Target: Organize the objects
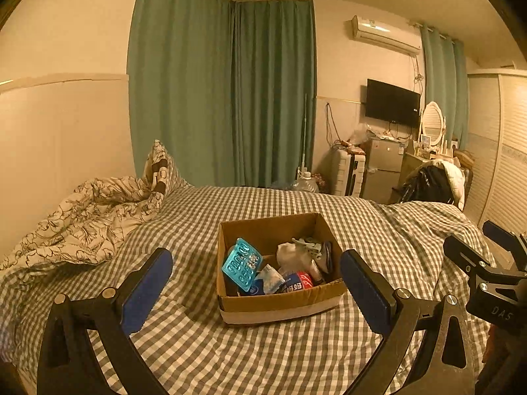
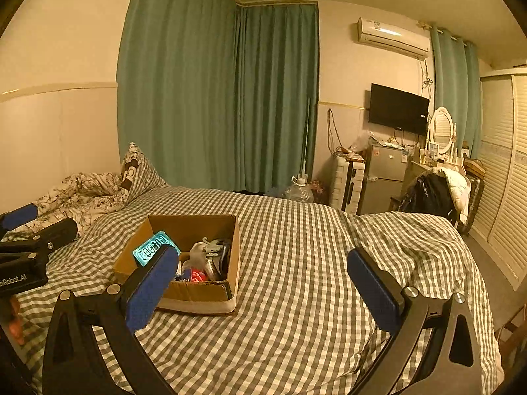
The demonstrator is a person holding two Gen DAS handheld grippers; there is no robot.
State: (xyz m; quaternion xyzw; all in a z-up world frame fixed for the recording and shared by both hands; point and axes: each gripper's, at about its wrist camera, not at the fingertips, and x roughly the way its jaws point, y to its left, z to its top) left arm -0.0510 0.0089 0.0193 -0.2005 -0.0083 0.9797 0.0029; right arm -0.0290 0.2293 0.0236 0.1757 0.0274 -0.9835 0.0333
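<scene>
The left tool [image 1: 256,288] hangs above the bed [image 1: 204,345] with its blue pads [image 1: 146,291] spread wide and nothing between them, aimed straight at the cardboard box [image 1: 280,307] just ahead. The right tool [image 2: 262,291] is likewise spread and empty, held beside the left one and pointing over bare checked cover to the right of the box [image 2: 197,296], so the box sits off its left finger. Judging from this, the sorting is at a pause between items: neither tool carries anything, and no loose object shows on the cover near either one. The next move seems to call for choosing a target, whether something to pull out of the box or something elsewhere to bring to it, which these views do not settle. The box rests open on the bed, roughly mid-mattress, and is already partly full. A teal plastic tray [image 1: 242,265] leans upright against its left wall; beside it lie a crumpled white packet [image 1: 271,278], a red-and-blue can [image 1: 298,281] near the front wall, and a pale bundle of cloth or wrapping [image 1: 296,253] toward the back right. A rumpled floral quilt [image 1: 89,217] is heaped at the far left of the bed.
</scene>
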